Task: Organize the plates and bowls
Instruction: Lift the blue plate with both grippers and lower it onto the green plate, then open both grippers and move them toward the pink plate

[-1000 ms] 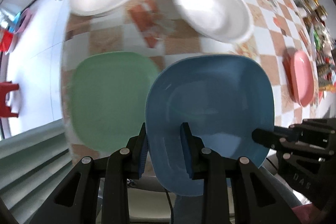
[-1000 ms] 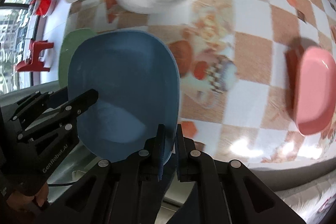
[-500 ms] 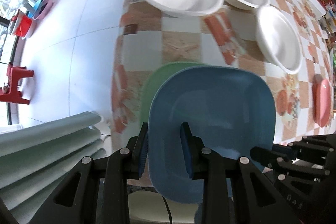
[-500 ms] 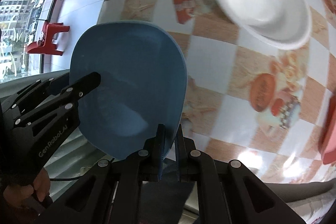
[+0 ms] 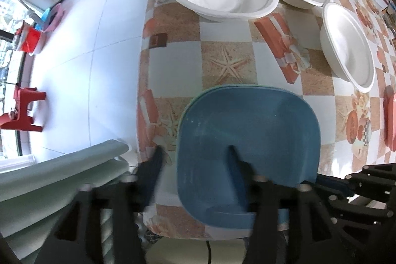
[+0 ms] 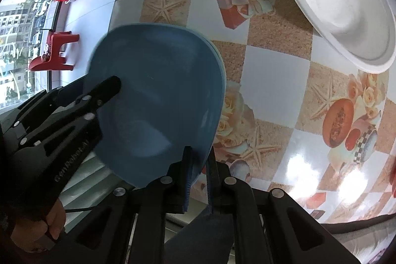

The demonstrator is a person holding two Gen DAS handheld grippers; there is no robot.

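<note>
Smooth, probably plastic blue plate [image 5: 247, 140]; glossy printed tablecloth [image 6: 292, 165].

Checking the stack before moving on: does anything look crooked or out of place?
Slightly. The blue plate sits on the green plate a bit offset, leaving a green sliver along its far-left edge. Its near edge overhangs the table. The right gripper pinches its rim.

The right hand-held gripper [image 6: 199, 160] pinches the near rim of the blue plate [image 6: 158, 100]. The left hand-held gripper [image 6: 109, 85] rests one finger inside the plate's left side. A white bowl [image 6: 339, 4] lies beyond it on the table [image 6: 272, 95].
</note>
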